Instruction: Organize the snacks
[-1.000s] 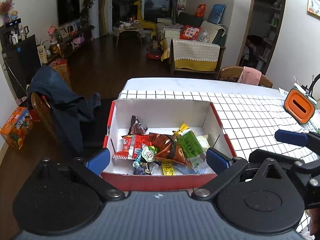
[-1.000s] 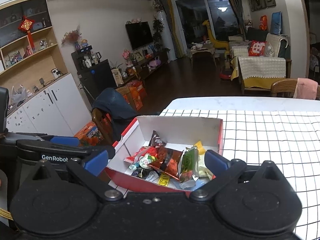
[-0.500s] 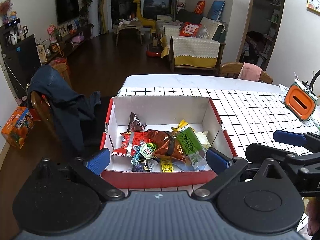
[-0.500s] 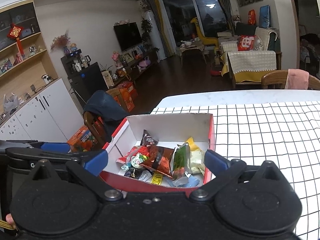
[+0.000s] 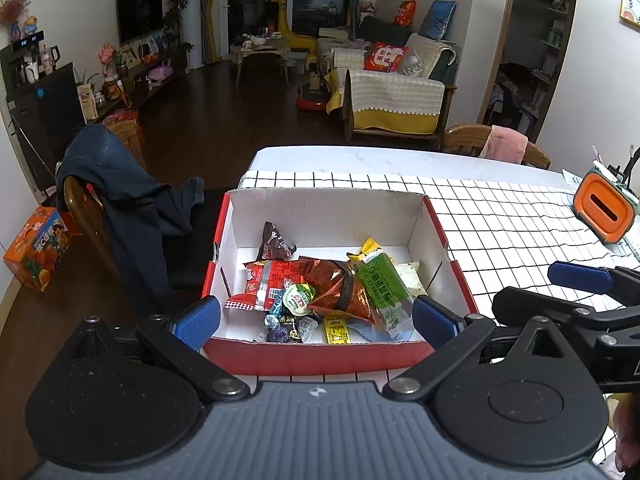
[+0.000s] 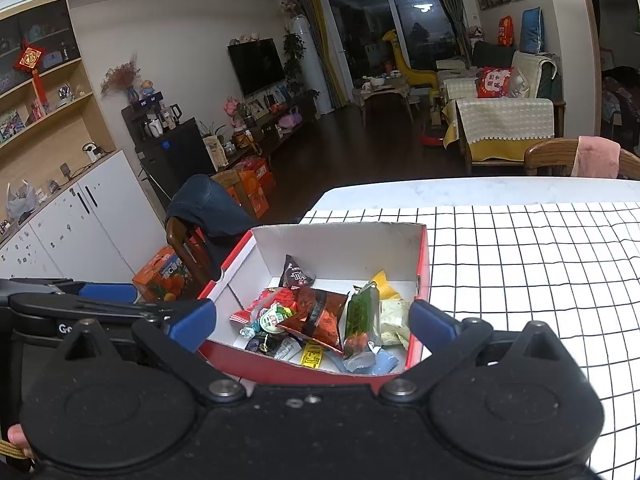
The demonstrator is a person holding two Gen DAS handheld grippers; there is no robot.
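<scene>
A red cardboard box with white inside stands on the checked tablecloth at the table's left edge. It holds several snack packets: a green packet, a brown-red foil packet, a red packet and a dark chocolate packet. My left gripper is open and empty, just before the box's near wall. My right gripper is open and empty, also at the near wall. The right gripper shows at the right of the left wrist view.
An orange and green holder stands on the table at the far right. A wooden chair with a dark jacket stands left of the table. A chair with a pink cloth is at the far side. An orange carton lies on the floor.
Both grippers have drawn back and up a little from the box; it sits lower and farther in both views. The snacks have not moved.
</scene>
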